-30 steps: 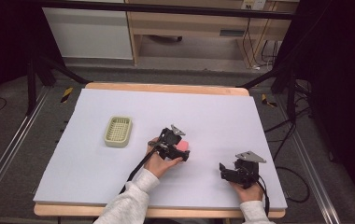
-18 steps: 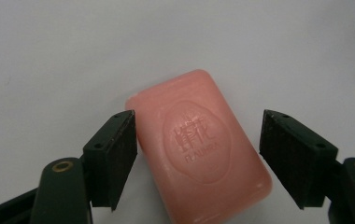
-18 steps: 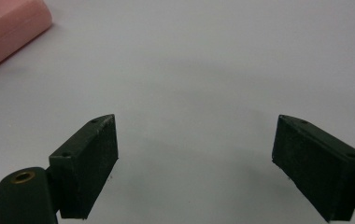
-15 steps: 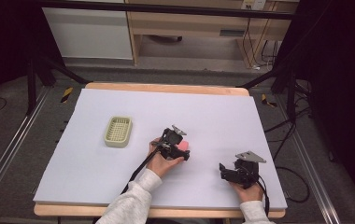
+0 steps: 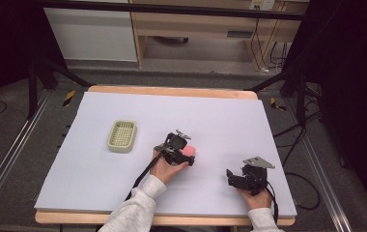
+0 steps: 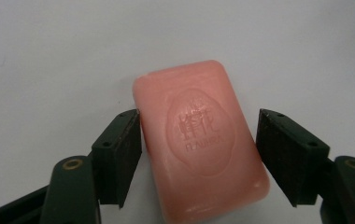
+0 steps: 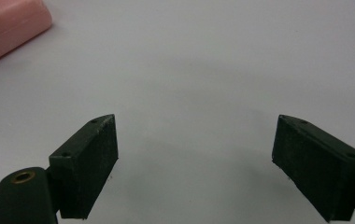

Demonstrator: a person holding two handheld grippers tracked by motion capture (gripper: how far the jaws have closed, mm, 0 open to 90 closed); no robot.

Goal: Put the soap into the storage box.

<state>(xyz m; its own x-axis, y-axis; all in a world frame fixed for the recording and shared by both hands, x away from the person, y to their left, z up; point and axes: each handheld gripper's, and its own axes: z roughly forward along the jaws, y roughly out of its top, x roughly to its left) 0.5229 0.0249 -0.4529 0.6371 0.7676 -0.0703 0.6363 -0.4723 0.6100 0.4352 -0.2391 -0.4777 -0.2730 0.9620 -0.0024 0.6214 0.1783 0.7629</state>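
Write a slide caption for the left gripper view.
Open left gripper straddling a pink soap bar lying on the white table.

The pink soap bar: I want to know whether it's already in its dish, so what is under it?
The pink soap bar lies flat on the bare white table cover, between the open left hand-held gripper jaws. The green soap dish sits apart, empty.

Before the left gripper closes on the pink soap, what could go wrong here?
1. The soap lies slanted between the left gripper's jaws, one touching it, the other apart. Closing may turn it or squeeze it out.
2. A soap bar's surface is probably slippery, so it might drop on the way to the green dish.
3. The right gripper rests open, away, and cannot steady it.
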